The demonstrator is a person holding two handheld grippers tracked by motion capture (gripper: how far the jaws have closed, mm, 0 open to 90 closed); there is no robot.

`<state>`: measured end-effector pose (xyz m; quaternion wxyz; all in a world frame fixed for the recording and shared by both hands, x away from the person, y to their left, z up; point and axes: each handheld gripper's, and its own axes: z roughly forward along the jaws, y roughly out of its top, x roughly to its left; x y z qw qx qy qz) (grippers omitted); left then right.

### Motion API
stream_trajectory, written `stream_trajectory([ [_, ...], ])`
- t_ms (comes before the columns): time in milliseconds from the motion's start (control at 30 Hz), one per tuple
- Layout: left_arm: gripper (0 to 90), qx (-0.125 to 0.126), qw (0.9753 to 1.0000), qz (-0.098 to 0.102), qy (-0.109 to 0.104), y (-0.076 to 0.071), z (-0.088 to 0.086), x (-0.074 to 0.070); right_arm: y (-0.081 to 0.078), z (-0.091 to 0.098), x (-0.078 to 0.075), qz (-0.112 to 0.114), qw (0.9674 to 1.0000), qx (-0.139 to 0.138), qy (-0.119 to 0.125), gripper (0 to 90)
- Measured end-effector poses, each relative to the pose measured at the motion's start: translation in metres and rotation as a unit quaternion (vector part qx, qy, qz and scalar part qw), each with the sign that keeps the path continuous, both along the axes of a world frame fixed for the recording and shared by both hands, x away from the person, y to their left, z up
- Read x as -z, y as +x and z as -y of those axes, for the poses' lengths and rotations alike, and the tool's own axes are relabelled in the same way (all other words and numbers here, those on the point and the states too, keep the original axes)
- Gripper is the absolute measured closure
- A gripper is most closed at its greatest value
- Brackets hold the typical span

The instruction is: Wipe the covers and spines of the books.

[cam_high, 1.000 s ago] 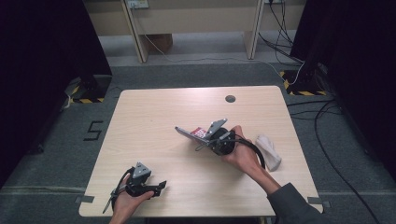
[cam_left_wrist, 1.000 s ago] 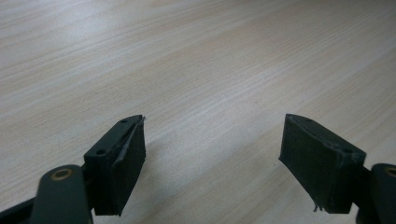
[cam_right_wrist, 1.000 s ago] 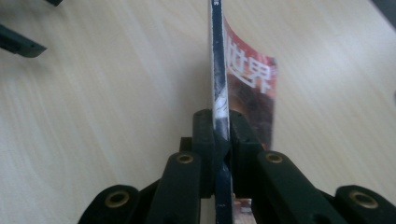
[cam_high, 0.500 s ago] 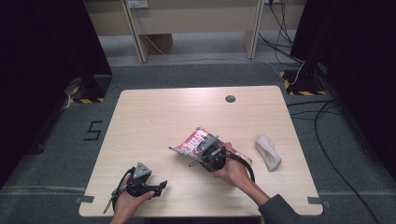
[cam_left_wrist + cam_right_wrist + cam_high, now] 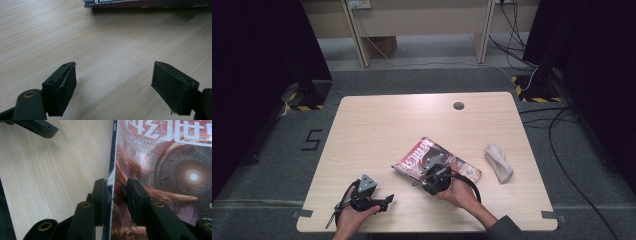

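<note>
The magazine (image 5: 437,162) now lies flat on the worktop (image 5: 377,125), near the middle of its near half, whereas a second ago it was held raised above the surface by the right tool (image 5: 432,172). That tool's jaws have just been opening: in the right gripper view the magazine's spine edge (image 5: 111,182) sits between them, one jaw against the spine and the other with a narrow gap to the cover, so the grip is judged released. The set-down therefore looks finished, and withdrawal of the tool is probably what remains.

The left tool (image 5: 374,200) is seen resting at the near left of the worktop, jaws wide apart with nothing between them, the magazine's edge (image 5: 150,3) lying beyond.

A pale crumpled cloth (image 5: 499,162) lies to the right of the magazine, apart from it. Part of the cover is hidden by the right tool and hand in the high view, and whether the far jaw touches the cover cannot be settled.
</note>
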<state>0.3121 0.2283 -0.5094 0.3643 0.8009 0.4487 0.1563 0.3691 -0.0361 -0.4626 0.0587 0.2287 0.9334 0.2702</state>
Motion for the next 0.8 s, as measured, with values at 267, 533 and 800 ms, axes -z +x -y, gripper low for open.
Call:
stream_trajectory([
  [267, 19.6, -0.002, 1.0, 0.001, -0.006, 0.0, 0.003, -0.001, -0.006, -0.002, 0.017, -0.029, 0.9994, 0.006, 0.018, 61.0],
  [533, 19.7, 0.002, 1.0, 0.01, 0.0, -0.004, 0.013, -0.001, -0.003, 0.007, 0.023, -0.046, 0.9967, 0.024, 0.062, 57.4],
  [800, 19.7, 0.023, 0.9994, 0.027, 0.002, -0.009, 0.031, -0.002, 0.017, 0.048, 0.014, -0.005, 0.9938, 0.087, 0.069, 50.8],
])
